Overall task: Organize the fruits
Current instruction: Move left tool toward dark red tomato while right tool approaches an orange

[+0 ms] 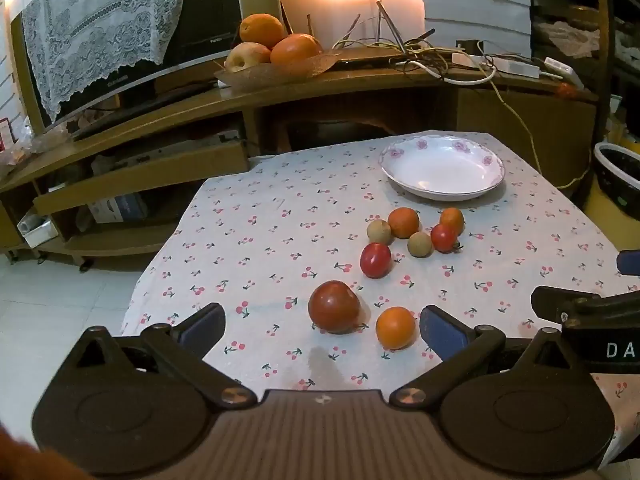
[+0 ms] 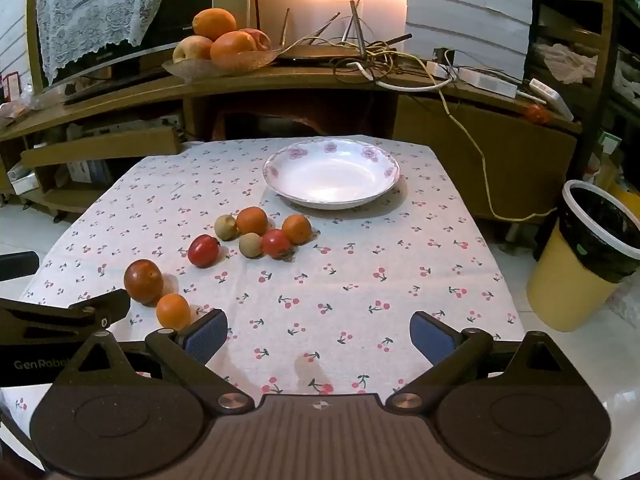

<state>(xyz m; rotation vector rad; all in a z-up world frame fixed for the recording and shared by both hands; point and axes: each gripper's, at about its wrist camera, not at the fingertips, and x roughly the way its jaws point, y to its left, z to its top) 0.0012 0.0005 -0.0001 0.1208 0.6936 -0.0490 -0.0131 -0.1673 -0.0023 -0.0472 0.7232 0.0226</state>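
Note:
Several small fruits lie on the cherry-print tablecloth point(image 1: 260, 248). A large dark red fruit point(image 1: 334, 307) and a small orange point(image 1: 395, 328) sit just ahead of my open, empty left gripper point(image 1: 320, 328). Farther on lie a red tomato point(image 1: 375, 260), two oranges, two tan fruits and another tomato point(image 1: 443, 237). A white floral plate point(image 1: 442, 170) stands empty at the far right. My right gripper point(image 2: 318, 338) is open and empty over bare cloth, with the small orange point(image 2: 173, 311) just left of its left finger and the plate point(image 2: 331, 172) ahead.
A wooden TV shelf point(image 2: 280, 80) behind the table holds a fruit dish point(image 2: 220, 58) and tangled cables. A yellow bin with a black liner point(image 2: 588, 256) stands on the floor right of the table. The left gripper shows at the right view's left edge.

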